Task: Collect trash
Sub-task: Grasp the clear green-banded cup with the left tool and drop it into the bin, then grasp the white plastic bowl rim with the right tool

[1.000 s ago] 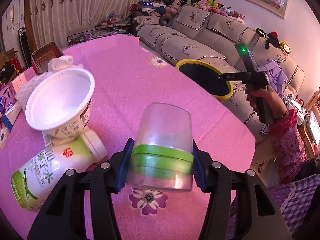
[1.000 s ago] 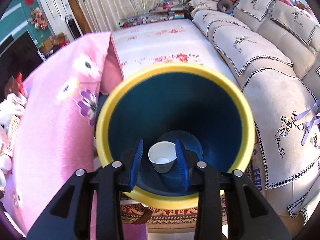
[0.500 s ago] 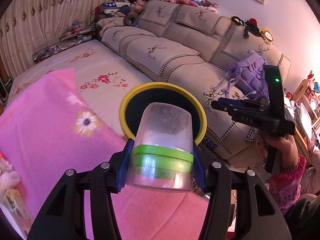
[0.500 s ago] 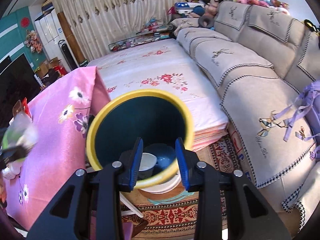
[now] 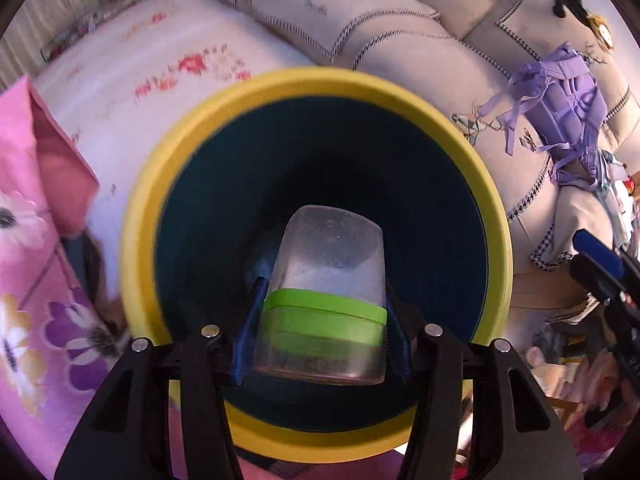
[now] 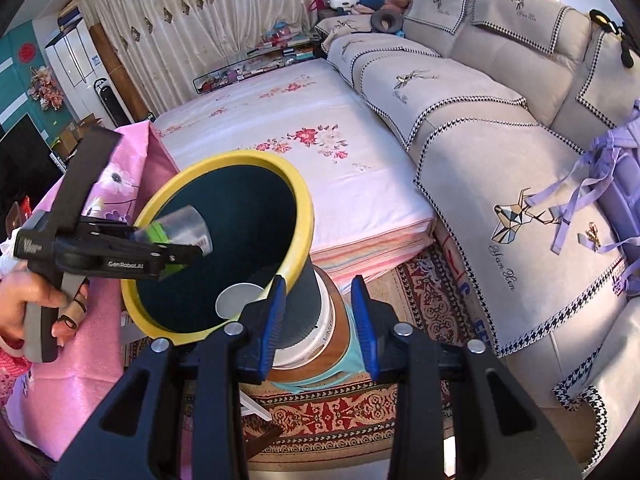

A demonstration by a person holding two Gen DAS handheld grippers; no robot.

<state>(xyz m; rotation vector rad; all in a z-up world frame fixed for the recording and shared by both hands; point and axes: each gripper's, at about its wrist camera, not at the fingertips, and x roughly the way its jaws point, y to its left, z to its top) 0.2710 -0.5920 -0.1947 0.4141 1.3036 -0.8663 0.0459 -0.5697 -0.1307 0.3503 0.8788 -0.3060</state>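
- The left gripper's fingers (image 5: 248,320) are clamped on a clear plastic cup (image 5: 326,280) with a green band, blue pads pressing either side of the band. The grip looks just as it did a second ago.
- What has changed is where the cup is: a second ago it was over the pink tabletop, with the yellow-rimmed bin (image 5: 320,84) well off toward the sofa; now the cup hangs directly over the bin's dark mouth, inside the ring of the rim as the left wrist view shows it.
- The right wrist view agrees: the left gripper (image 6: 172,254) reaches in over the bin's near-left rim, with the cup (image 6: 180,228) above the opening.
- For the task, I judge the carry done and only the release left; if the fingers let go here, the cup should fall inside the bin.
- The cup's long axis runs along the line of the fingers, slanting steeply down into the bin. The narrower closed base points away from the hand, into the bin; the wider end lies back toward the palm.
- The right gripper (image 6: 318,316) has pulled back from the bin: a second ago it looked straight down into the mouth; now it sits outside the rim on the sofa side. Its fingers stand part-open with nothing between them.
- A small white cup (image 6: 236,300) already lies at the bin's bottom.
- The pink tabletop (image 6: 92,312) sits just beside the bin, opposite the sofa.
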